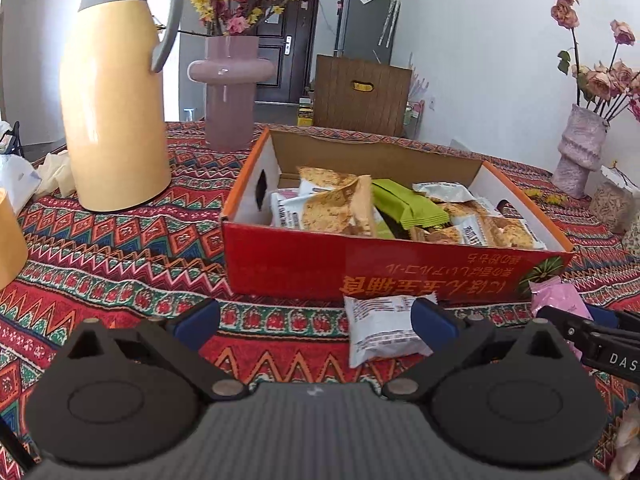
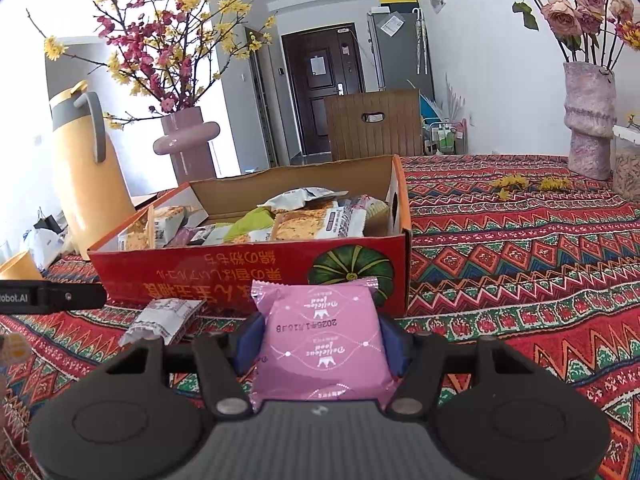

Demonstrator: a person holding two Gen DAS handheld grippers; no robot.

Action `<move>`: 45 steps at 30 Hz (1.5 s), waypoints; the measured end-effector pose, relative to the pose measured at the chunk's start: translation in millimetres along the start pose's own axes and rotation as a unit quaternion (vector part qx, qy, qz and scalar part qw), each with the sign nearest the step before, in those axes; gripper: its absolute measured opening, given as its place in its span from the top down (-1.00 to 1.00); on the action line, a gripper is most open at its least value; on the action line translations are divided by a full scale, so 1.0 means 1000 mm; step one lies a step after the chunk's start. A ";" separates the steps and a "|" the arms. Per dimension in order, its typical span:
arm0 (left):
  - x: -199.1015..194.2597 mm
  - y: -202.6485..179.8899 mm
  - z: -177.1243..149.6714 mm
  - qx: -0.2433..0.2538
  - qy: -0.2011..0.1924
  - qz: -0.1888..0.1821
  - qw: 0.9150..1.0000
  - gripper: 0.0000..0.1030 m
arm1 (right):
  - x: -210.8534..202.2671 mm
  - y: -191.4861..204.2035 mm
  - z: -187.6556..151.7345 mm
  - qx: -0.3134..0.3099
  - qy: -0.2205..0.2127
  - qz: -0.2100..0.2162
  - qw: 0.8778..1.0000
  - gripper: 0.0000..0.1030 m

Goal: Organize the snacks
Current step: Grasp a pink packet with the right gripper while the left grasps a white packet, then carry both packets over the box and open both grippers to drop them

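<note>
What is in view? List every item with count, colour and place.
snack box: one, red, mid-table, holding mixed packets
pink packet: one, between the right gripper's pads
white packet: one, on the cloth before the box
thermos: one, yellow, left of the box
pink vase: one, behind the box
mottled vase: one, far right
tablecloth: one, patterned red
left gripper: open, empty
right gripper: shut on the packet
</note>
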State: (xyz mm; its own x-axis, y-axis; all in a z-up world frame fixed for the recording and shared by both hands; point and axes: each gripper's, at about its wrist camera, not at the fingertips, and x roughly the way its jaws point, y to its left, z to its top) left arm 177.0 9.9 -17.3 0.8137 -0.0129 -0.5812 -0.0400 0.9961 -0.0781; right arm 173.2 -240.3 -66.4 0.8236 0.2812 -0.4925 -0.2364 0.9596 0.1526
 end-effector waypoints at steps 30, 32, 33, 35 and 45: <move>0.062 -0.055 0.000 0.013 0.084 0.021 0.996 0.19 | 0.002 -0.007 -0.005 0.027 -0.001 -0.007 1.000 -0.14; 0.060 -0.054 0.000 0.012 0.082 0.013 0.996 0.25 | 0.002 -0.007 -0.005 0.026 0.001 -0.007 1.000 -0.14; 0.058 -0.054 0.000 0.012 0.080 0.013 0.997 0.26 | 0.003 -0.007 -0.005 0.025 0.002 -0.007 1.000 -0.14; 0.054 -0.055 0.000 0.014 0.075 0.010 0.997 0.49 | 0.004 -0.006 -0.005 0.023 0.005 -0.008 1.000 -0.15; 0.042 -0.047 -0.001 0.013 0.066 0.007 0.998 0.53 | 0.010 -0.002 -0.007 0.008 0.049 -0.014 0.999 -0.76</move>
State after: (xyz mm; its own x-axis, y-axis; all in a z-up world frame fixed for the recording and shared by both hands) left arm 212.6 -37.9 -38.9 0.7289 -0.0091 -0.6845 -0.0335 0.9982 -0.0490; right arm 178.5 -239.4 -77.5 0.7753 0.2552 -0.5778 -0.2052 0.9669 0.1517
